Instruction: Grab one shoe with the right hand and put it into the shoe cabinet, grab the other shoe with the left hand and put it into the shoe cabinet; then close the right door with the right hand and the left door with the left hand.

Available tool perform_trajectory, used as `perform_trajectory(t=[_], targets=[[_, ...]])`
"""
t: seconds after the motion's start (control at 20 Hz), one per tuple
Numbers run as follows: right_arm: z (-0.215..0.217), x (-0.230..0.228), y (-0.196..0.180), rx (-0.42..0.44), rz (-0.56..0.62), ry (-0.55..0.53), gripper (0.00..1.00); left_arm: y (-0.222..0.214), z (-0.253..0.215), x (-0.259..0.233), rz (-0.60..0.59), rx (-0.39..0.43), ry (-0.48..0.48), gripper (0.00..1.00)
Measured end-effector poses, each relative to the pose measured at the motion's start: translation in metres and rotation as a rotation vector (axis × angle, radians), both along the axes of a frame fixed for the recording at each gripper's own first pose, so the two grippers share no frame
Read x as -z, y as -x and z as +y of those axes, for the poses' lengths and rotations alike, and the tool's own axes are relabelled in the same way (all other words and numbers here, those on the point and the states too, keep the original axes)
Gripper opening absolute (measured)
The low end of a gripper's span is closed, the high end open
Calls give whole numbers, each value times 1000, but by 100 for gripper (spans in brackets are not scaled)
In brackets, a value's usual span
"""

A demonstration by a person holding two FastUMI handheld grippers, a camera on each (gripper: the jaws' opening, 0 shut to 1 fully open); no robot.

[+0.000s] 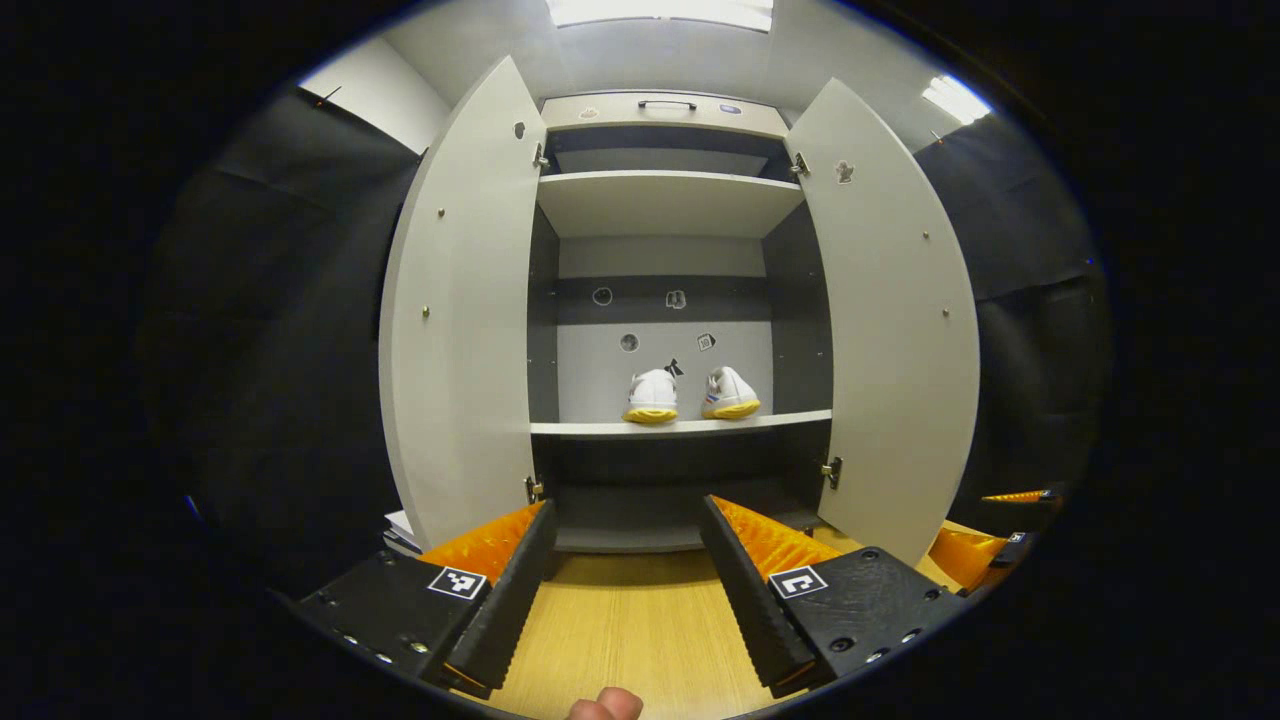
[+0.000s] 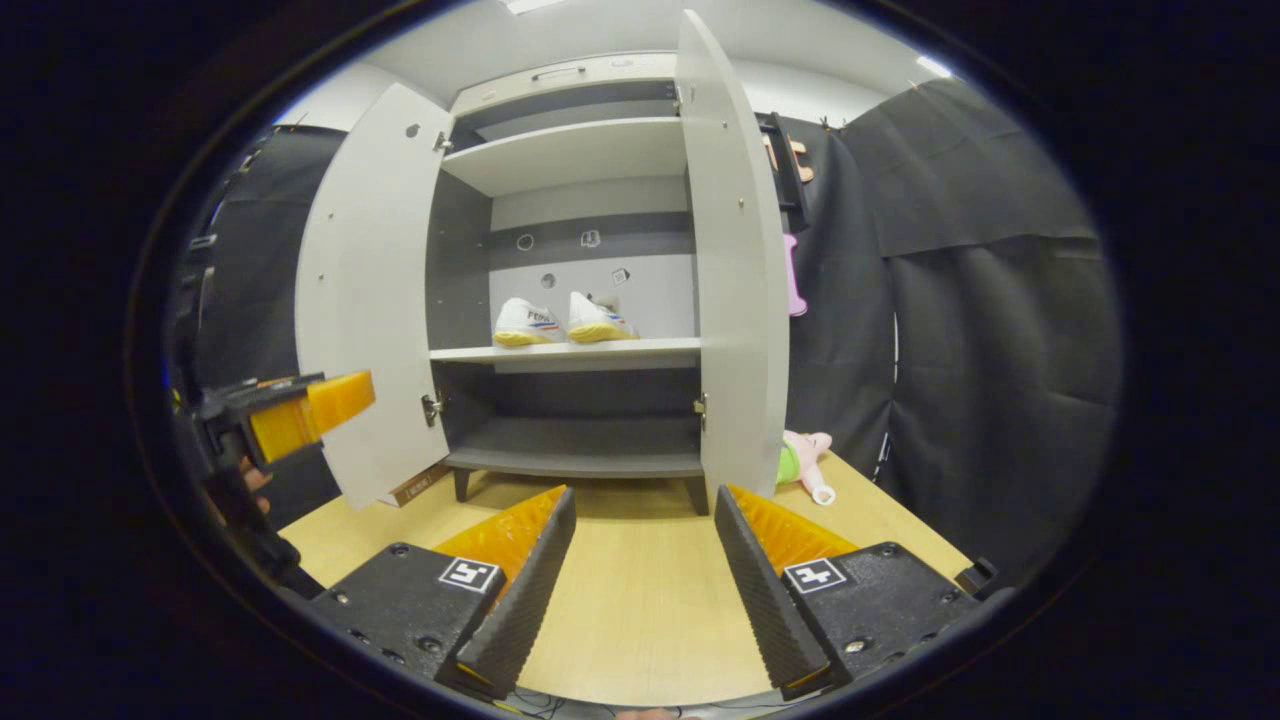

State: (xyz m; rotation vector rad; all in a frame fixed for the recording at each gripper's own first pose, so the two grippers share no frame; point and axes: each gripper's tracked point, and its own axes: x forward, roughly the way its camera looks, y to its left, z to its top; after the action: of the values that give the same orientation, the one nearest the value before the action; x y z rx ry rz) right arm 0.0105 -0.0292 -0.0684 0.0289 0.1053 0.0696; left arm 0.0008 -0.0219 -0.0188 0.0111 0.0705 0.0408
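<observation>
Two white shoes with yellow soles, one shoe (image 1: 652,396) and the other shoe (image 1: 729,394), stand side by side on the middle shelf (image 1: 600,427) of the grey shoe cabinet (image 1: 660,200). Its left door (image 1: 455,320) and right door (image 1: 895,330) both stand wide open. My left gripper (image 1: 625,520) is open and holds nothing, back from the cabinet above the wooden floor. In the right gripper view the shoes (image 2: 563,320) sit on the shelf, and my right gripper (image 2: 640,510) is open and holds nothing, just before the right door (image 2: 735,270). The left gripper (image 2: 290,410) shows at the left.
A soft pink and green toy (image 2: 805,460) lies on the wooden floor (image 2: 640,600) beside the right door. Black cloth walls close in both sides. The cabinet has a top shelf (image 1: 665,200) and a low bottom shelf (image 2: 580,445). The right gripper's tips (image 1: 985,545) show at the lower right.
</observation>
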Motion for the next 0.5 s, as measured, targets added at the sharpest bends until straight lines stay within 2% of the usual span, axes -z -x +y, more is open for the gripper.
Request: perform_trajectory(t=[0.15, 0.35, 0.5], targets=[[2, 3, 9, 13, -5, 8, 90, 19, -10, 22, 29, -19, 53, 88], [5, 1, 19, 8, -3, 21, 92, 31, -16, 43, 59, -14, 2, 88], [-8, -31, 23, 17, -36, 2, 93, 36, -17, 50, 70, -5, -11, 88]])
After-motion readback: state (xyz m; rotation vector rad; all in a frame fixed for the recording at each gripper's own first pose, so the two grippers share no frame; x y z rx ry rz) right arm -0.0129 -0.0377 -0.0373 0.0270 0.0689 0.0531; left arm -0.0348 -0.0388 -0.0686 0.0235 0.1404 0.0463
